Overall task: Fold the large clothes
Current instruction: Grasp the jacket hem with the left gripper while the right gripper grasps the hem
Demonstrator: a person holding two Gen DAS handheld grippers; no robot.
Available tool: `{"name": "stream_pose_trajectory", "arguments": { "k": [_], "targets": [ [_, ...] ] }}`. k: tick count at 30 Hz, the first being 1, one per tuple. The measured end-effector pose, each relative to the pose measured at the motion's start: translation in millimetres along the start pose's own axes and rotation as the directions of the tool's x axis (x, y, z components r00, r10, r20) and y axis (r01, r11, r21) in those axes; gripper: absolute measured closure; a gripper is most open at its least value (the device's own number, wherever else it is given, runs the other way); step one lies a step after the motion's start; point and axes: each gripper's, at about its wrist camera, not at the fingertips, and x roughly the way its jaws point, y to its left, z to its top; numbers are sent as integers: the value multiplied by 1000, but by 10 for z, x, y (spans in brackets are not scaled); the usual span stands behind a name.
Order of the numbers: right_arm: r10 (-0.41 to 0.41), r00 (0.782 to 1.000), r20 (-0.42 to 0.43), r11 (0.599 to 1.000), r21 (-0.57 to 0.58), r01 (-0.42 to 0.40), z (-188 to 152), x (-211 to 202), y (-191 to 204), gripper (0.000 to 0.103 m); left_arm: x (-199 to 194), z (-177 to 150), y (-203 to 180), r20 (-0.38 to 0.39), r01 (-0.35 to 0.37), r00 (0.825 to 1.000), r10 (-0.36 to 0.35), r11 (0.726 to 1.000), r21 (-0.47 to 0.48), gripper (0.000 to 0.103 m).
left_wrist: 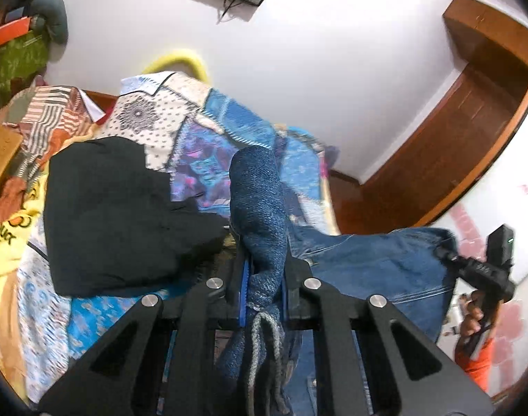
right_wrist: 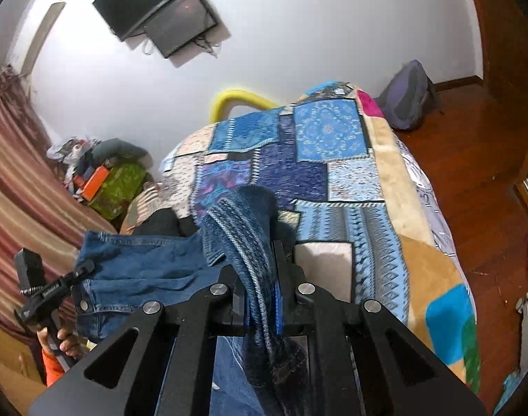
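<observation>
While clamped shut on the jeans (left_wrist: 375,260), left gripper (left_wrist: 264,270) and right gripper (right_wrist: 260,277) lift them above the bed (right_wrist: 385,180); best kept level, taut, clear of black garment (left_wrist: 125,215).

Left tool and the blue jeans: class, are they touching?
Touching. The left wrist view shows the left tool with both fingers shut on a bunched fold of the blue jeans, no gap either side.
</observation>
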Motion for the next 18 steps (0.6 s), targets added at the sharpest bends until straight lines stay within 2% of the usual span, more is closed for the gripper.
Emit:
{"name": "stream_pose_trajectory", "arguments": {
  "k": [2, 6, 9, 11, 14, 18],
  "targets": [
    [-35, 999, -12, 999, 18, 36, 33, 124, -128, 95, 214, -11, 146, -35, -41, 999, 41, 999, -10, 90],
    [-122, 989, -89, 991, 51, 127, -25, 522, -464, 95, 637, -130, 502, -102, -123, 988, 117, 991, -46, 93],
    [-191, 969, -159, 975, 85, 206, -141, 811, -808, 95, 881, -187, 770, -135, -230, 966, 222, 972, -45, 93],
    [-191, 960, -204, 968, 125, 219, -218, 960, -1033, 95, 1027, -252, 994, -175, -283, 947, 270, 957, -57, 93],
    [-179, 951, -251, 960, 169, 225, -313, 1140, -1260, 94, 1148, -338, 1266, -217, -297, 937, 272, 950, -93, 93],
    [-196, 946, -258, 951, 183, 247, -408, 1211, -1283, 89, 1116, -378, 1329, -209, -289, 942, 261, 951, -114, 92]
  ]
}}
